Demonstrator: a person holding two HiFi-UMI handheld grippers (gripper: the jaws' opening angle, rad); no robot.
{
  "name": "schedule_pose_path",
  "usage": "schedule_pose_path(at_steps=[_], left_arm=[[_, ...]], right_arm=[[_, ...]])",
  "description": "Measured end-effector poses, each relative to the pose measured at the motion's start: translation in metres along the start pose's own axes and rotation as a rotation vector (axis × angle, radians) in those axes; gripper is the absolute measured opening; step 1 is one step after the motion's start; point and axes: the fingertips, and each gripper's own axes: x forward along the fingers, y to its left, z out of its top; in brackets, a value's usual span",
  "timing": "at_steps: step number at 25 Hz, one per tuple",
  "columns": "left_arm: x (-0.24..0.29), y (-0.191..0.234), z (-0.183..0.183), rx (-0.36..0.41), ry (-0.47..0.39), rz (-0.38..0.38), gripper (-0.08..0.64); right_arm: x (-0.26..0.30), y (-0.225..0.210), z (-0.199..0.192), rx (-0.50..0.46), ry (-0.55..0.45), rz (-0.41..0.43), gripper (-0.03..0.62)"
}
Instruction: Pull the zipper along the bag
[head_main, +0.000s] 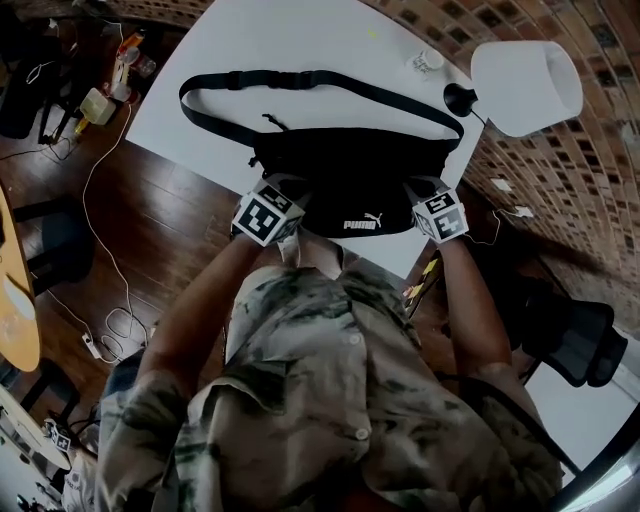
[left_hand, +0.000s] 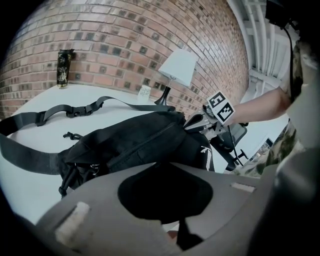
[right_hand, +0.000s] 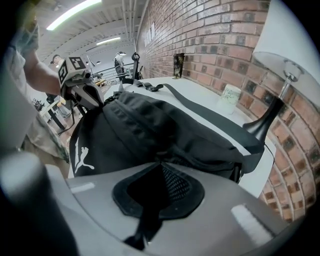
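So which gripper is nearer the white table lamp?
The right gripper, at the black fabric waist bag's end beside the lamp; the left gripper holds the far end.

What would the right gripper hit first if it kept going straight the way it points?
The bag: the right gripper is shut on its near end, so there is no gap. Beyond the bag, probably the left gripper.

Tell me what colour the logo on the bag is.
The logo is white, printed on the black bag. It shows best in the head view.
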Motion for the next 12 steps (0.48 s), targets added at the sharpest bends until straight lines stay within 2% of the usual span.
schedule_pose_path(at_steps=[5,8,12], left_arm=[[-0.004,0.002,0.002,0.069,-0.066,-0.001,0.035],[-0.008,-0.001,0.001,0.128,-0.083,0.054,0.052],[-0.024,-0.003,-0.002,0.147,-0.090,0.164,0.060]], right_arm=[[-0.001,0.000,0.008,-0.012,-0.070,-0.065,0.008],[-0.015,0.007,0.008,-0.015,-0.129,-0.099,0.009],[-0.047,0.024,-0.001,-0.018,-0.208,-0.092,0.029]])
